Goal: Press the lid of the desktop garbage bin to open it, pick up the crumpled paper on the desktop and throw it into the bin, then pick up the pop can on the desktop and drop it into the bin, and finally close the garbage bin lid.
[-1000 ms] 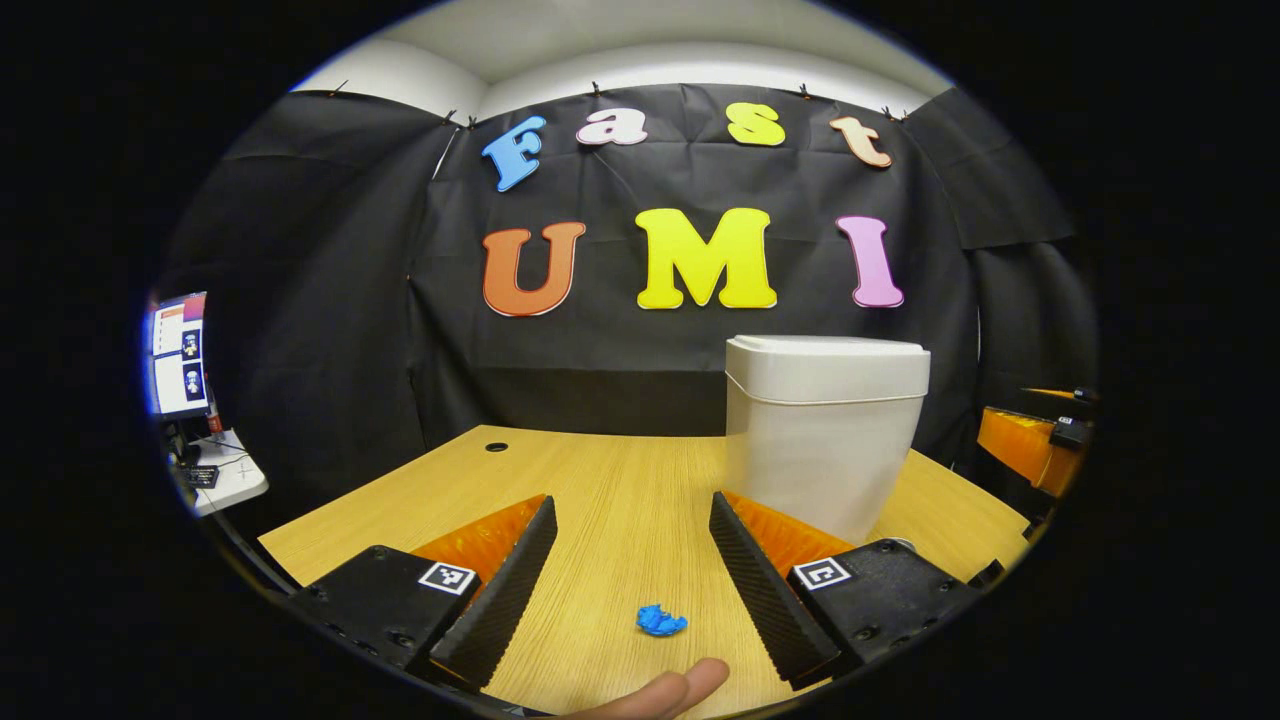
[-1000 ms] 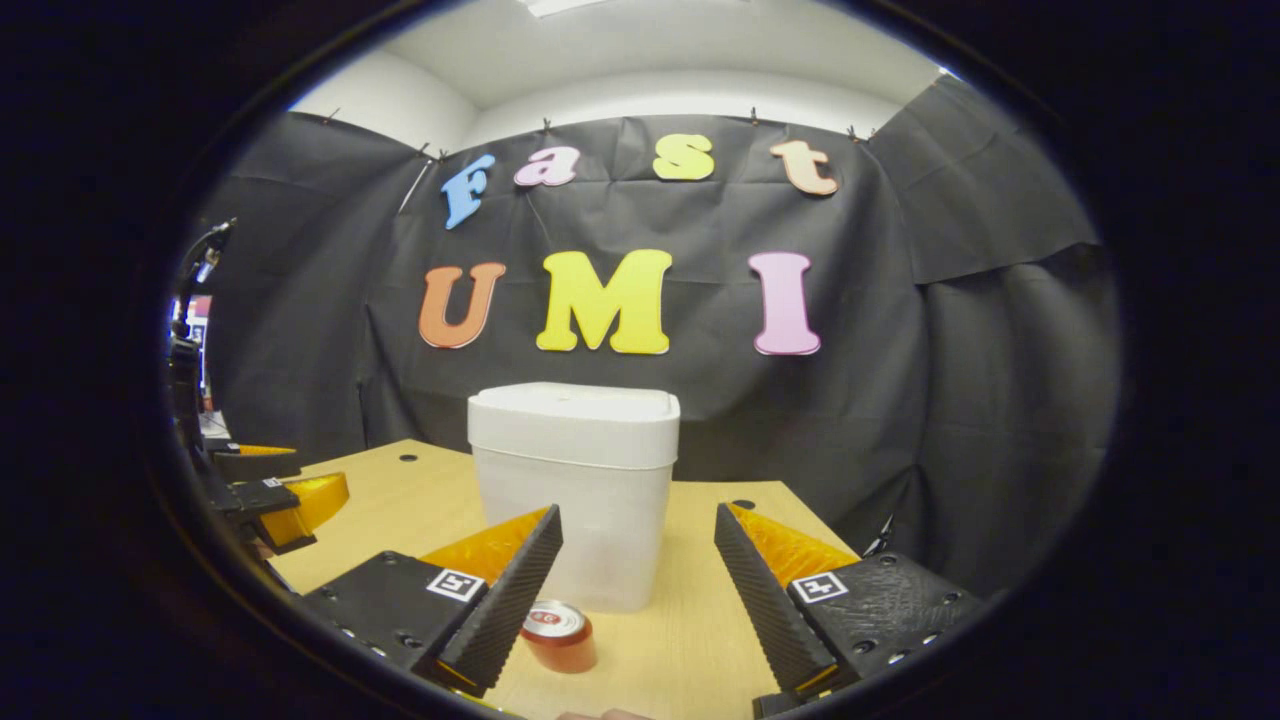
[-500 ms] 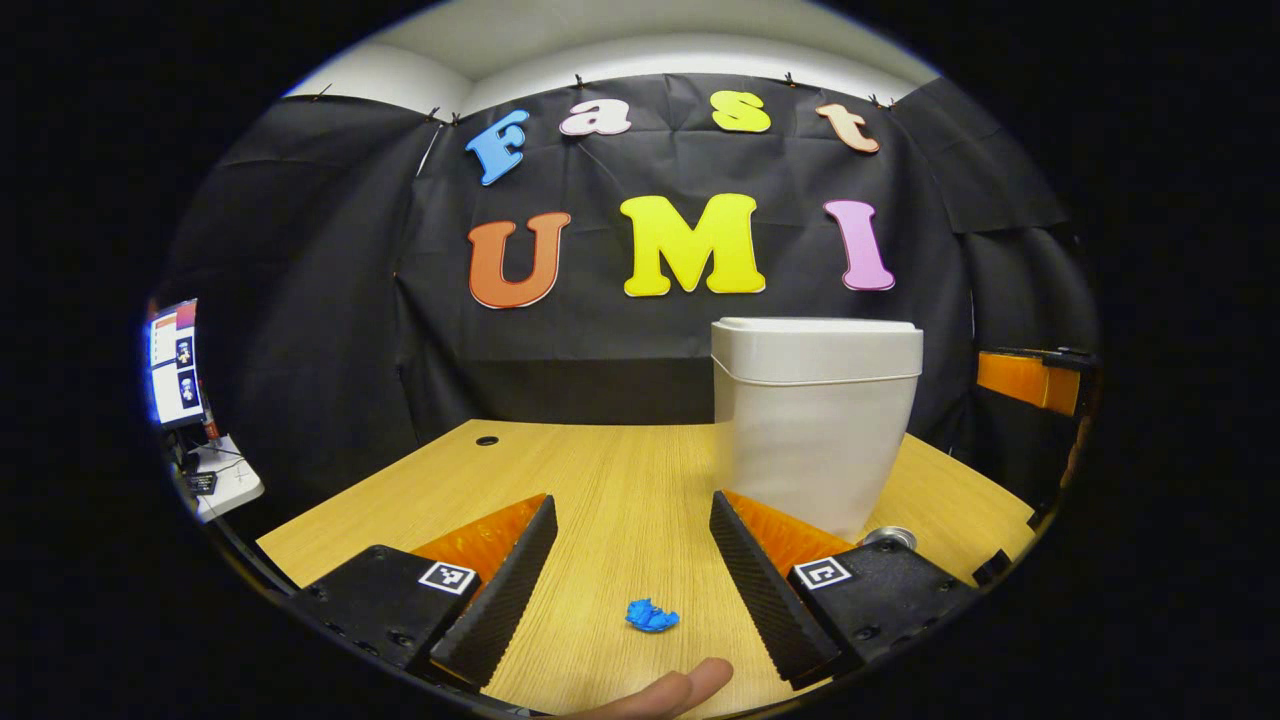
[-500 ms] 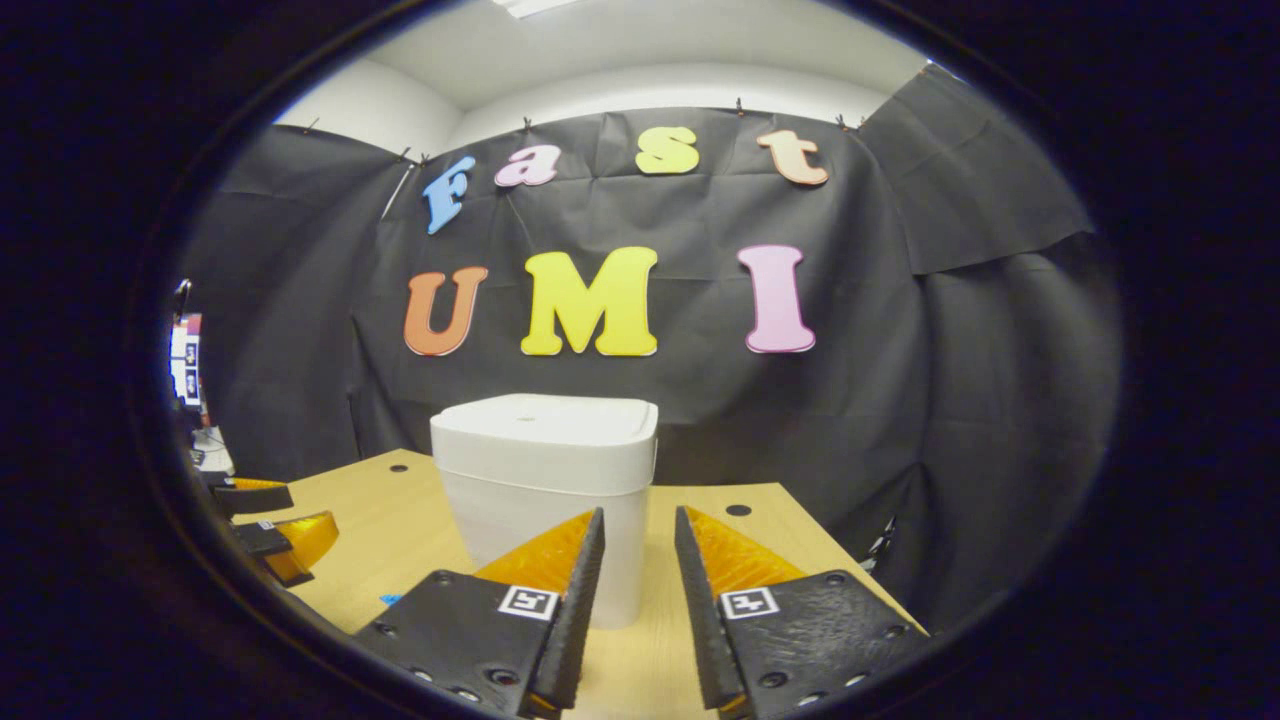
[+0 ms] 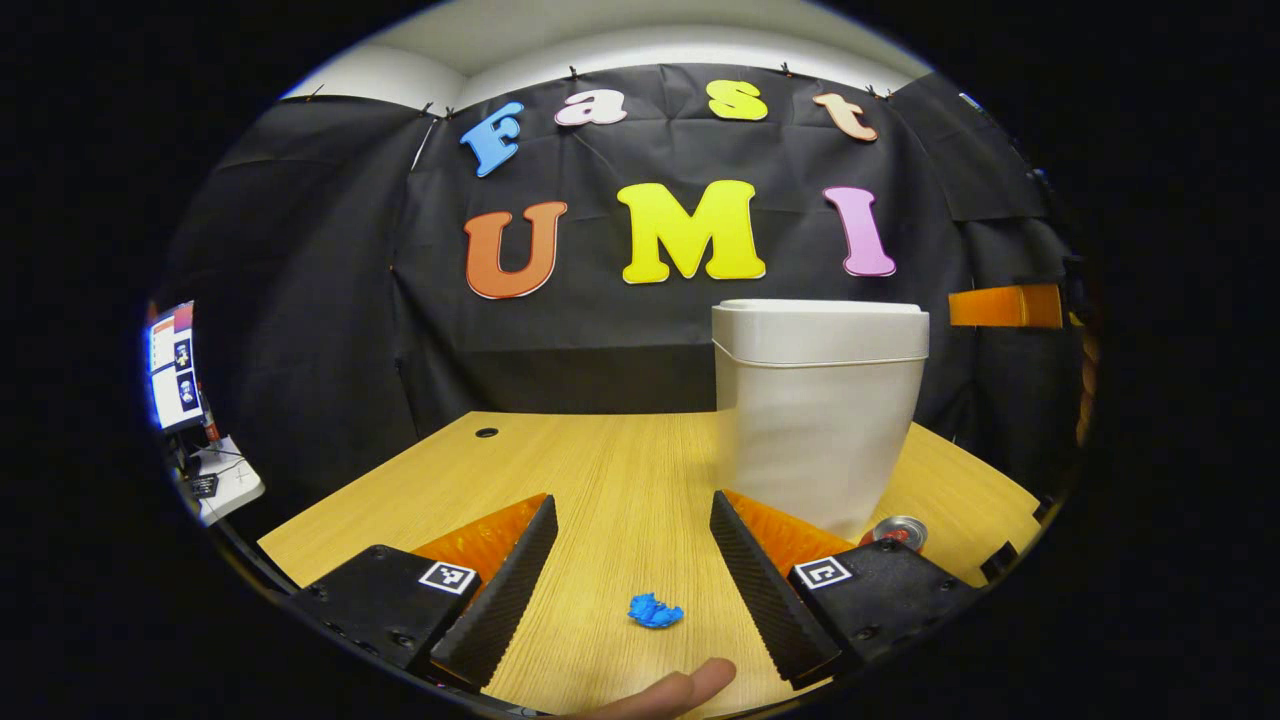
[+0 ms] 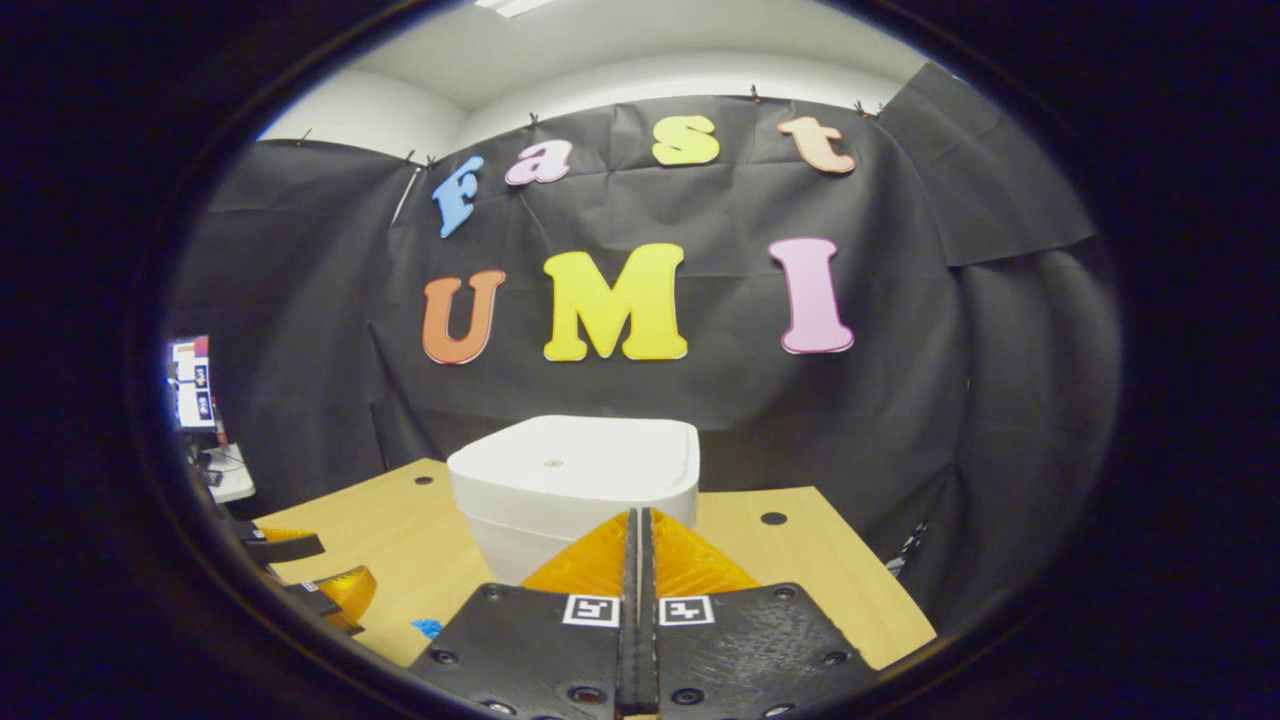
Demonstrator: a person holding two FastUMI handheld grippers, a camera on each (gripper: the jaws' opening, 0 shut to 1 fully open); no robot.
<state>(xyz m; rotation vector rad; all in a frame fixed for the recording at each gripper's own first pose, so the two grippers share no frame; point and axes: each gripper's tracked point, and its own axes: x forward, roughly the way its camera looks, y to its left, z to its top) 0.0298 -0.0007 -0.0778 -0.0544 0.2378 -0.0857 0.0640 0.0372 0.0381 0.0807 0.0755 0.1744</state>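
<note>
Black cloth is hanging behind a wooden desktop (image 5: pixel 620 470), where the white garbage bin (image 5: pixel 818 420) is standing toward the far right part of the surface with its lid (image 6: pixel 575 462) still down. The right gripper (image 6: pixel 638 530) has been closing over the last second: its fingers, spread a second ago and half closed a half-second ago, are now pressing flat together with nothing between them. It has also been rising, so the right gripper view is now looking down onto the lid's top, and the closed tips are pointing at the lid's near edge without touching it yet, as far as can be told. That reads as the tongs being readied as a single blunt tip for pressing the lid open, the task's first step, which is not yet done.

The left gripper (image 5: pixel 632 545) is hovering low over the near edge of the surface with its fingers spread wide, and the blue crumpled paper (image 5: pixel 655 610) is lying on the wood between them, untouched. A fingertip (image 5: pixel 690 688) is showing at the bottom of that view. The pop can (image 5: pixel 900 530) is standing just beside the bin's base, toward the right edge.
</note>
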